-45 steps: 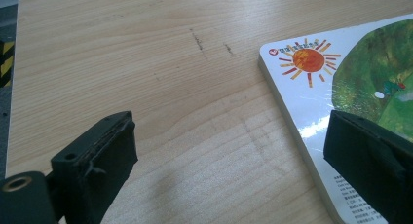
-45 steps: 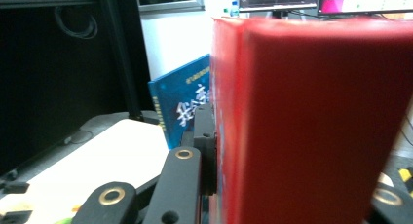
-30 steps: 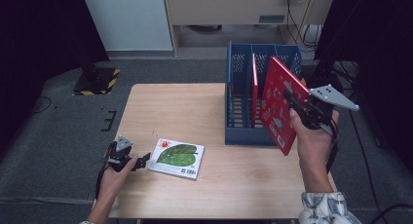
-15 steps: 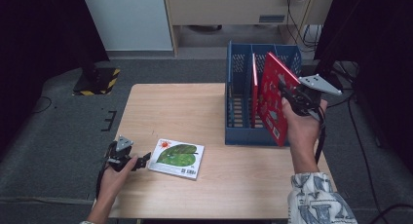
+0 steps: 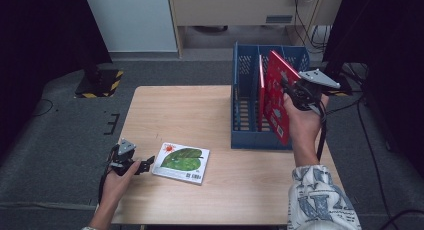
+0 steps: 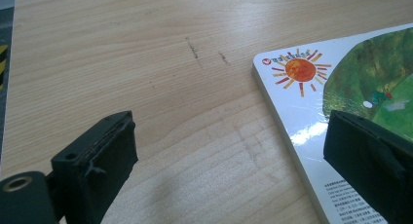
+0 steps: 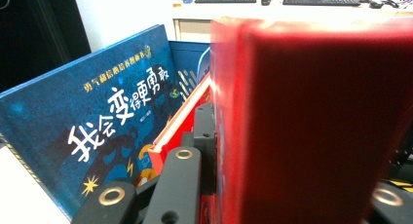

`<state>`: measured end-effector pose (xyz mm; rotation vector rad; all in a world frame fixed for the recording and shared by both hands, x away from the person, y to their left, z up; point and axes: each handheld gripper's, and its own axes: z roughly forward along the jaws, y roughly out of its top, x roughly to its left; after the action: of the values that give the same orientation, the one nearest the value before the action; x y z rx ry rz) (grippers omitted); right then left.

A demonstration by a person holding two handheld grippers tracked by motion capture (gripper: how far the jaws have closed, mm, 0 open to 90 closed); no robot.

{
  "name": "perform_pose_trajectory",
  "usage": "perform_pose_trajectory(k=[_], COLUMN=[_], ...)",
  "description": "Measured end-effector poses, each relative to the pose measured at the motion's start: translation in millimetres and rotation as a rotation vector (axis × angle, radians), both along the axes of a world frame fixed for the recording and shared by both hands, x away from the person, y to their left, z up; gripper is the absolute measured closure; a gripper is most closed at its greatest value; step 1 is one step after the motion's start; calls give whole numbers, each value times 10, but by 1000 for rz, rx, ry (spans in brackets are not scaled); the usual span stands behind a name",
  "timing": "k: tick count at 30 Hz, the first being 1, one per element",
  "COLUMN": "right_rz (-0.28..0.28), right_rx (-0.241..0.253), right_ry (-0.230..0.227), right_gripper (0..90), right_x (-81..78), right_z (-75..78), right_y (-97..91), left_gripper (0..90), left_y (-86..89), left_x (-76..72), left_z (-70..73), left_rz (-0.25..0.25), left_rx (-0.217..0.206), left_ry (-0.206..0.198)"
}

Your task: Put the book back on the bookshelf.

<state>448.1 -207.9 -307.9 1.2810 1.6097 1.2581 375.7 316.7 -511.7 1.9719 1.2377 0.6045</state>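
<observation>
High view, starting from the near edge: the left tool (image 5: 146, 165) lies low on the wooden surface (image 5: 200, 115), with its jaws spread wide and nothing between them. Just beside its tips is a flat book with a green leaf cover (image 5: 181, 162), lying face up. In the left gripper view one jaw stands over the corner of this green book (image 6: 341, 87), near the printed orange sun, and the other jaw is over bare wood; the pads do not press it.

Farther back and to the right, the right tool (image 5: 292, 92) is clenched on a red book (image 5: 275, 97), which is held upright and a little tilted. The lower part of this book is inside the blue rack (image 5: 242, 115) at the far right of the surface, beside another red book that stands there. In the right gripper view the red book (image 7: 316, 126) is very near and blurred, and a dark blue book (image 7: 97, 121) with white characters stands beside it.
</observation>
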Motion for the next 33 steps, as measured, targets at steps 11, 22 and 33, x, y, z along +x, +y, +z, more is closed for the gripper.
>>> perform_pose_trajectory(k=[11,22,33], right_rz=[-11,-41,-102], right_rx=[-4,-6,8], right_ry=[7,2,5], right_gripper=[797,797,797], right_x=[89,350,626], right_z=[3,71,-39], right_y=[17,63,116], left_gripper=[45,45,45], left_y=[5,20,19], left_x=[0,-5,-19], left_z=[-1,11,18], left_rz=[6,13,10], left_rx=[-3,-10,-20], left_ry=[-1,-7,-12])
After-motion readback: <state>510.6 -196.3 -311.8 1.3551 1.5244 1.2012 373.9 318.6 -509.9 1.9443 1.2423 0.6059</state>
